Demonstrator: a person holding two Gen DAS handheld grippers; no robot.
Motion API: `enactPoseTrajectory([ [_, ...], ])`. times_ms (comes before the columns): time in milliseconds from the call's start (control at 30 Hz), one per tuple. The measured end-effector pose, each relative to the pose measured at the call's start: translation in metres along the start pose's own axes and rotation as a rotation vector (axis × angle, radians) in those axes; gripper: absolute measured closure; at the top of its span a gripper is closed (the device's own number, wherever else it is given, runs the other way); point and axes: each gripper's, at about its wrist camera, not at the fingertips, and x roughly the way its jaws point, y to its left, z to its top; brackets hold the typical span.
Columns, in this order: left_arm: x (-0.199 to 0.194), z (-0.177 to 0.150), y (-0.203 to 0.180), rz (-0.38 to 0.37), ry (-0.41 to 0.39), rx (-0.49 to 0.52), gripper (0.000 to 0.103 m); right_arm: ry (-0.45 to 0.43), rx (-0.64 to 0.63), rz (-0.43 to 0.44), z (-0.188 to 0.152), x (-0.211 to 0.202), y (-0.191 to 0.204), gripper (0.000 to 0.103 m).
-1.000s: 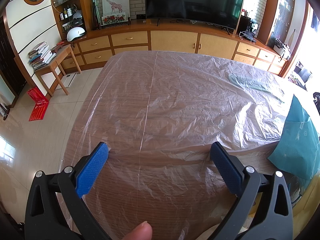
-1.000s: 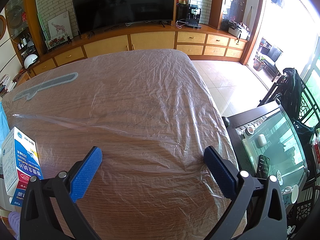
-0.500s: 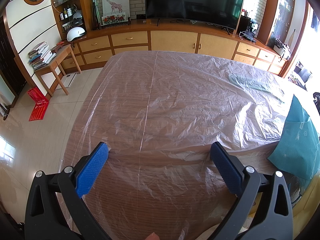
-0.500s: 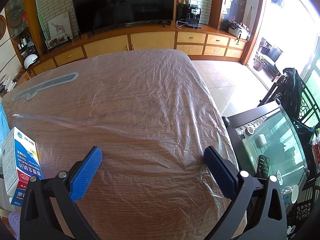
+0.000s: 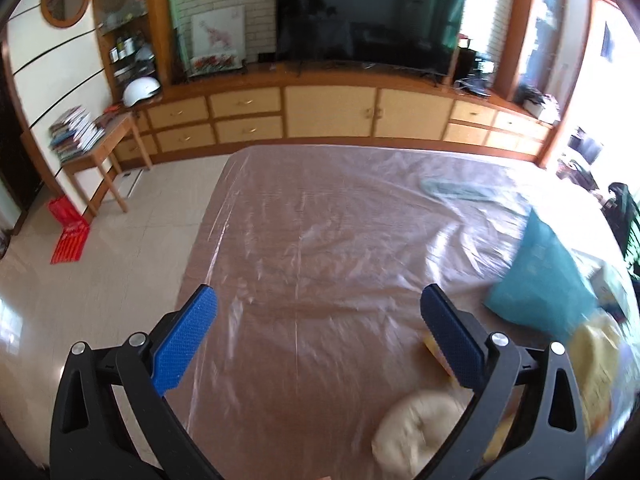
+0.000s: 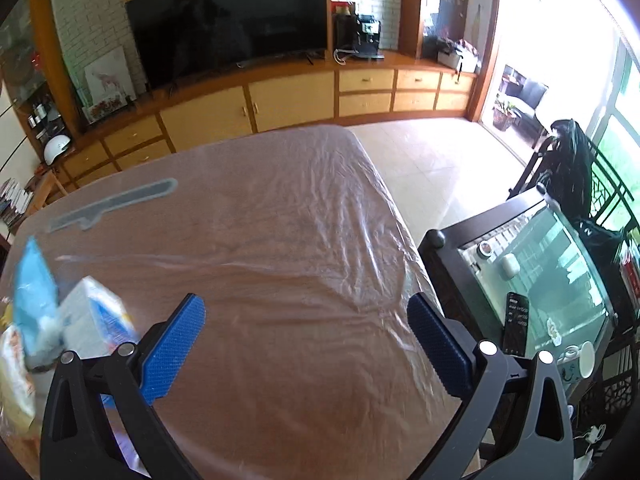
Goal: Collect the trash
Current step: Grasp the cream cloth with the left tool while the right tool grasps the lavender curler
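approach step, nothing gripped: left gripper (image 5: 318,328) and right gripper (image 6: 306,338) jaws are spread. trash is clustered between them: teal bag (image 5: 540,276), white carton (image 6: 90,320), beige wad (image 5: 420,434). next: closure on one item.

Place: a living room in a home
Signs: a big TV (image 5: 370,16) on a long wooden cabinet (image 5: 332,110), a table (image 6: 280,240) under clear plastic, books (image 5: 74,134), a tiled floor (image 5: 120,216)

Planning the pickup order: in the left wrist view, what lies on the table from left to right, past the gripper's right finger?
Cream round cushion-like lump → teal bag → blurred yellow packet.
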Motion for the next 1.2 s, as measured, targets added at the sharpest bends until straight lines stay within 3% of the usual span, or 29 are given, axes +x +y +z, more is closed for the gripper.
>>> enactPoseTrajectory([
  [233, -0.032, -0.038, -0.036, -0.080, 0.038, 0.118, 0.002, 0.037, -0.048, 0.096, -0.043, -0.046, 0.038, 0.004],
  [367, -0.031, -0.051, -0.054, -0.069, 0.048, 0.180, 0.002, 0.059, -0.087, 0.108, -0.059, -0.052, 0.067, 0.004],
  [900, -0.006, -0.070, -0.059, -0.082, 0.125, 0.207, 0.002, 0.205, -0.072, 0.145, -0.096, -0.022, 0.118, 0.004],
  [967, -0.003, -0.069, -0.055, -0.102, 0.145, 0.190, 0.012, 0.217, -0.076, 0.148, -0.097, -0.019, 0.120, 0.007],
  [1167, -0.002, -0.068, -0.053, -0.106, 0.149, 0.185, 0.029, 0.240, -0.052, 0.197, -0.095, -0.016, 0.115, 0.025],
  [1200, -0.004, -0.068, -0.052, -0.109, 0.144, 0.187, 0.040, 0.239, -0.063, 0.190, -0.094, -0.017, 0.114, 0.028],
])
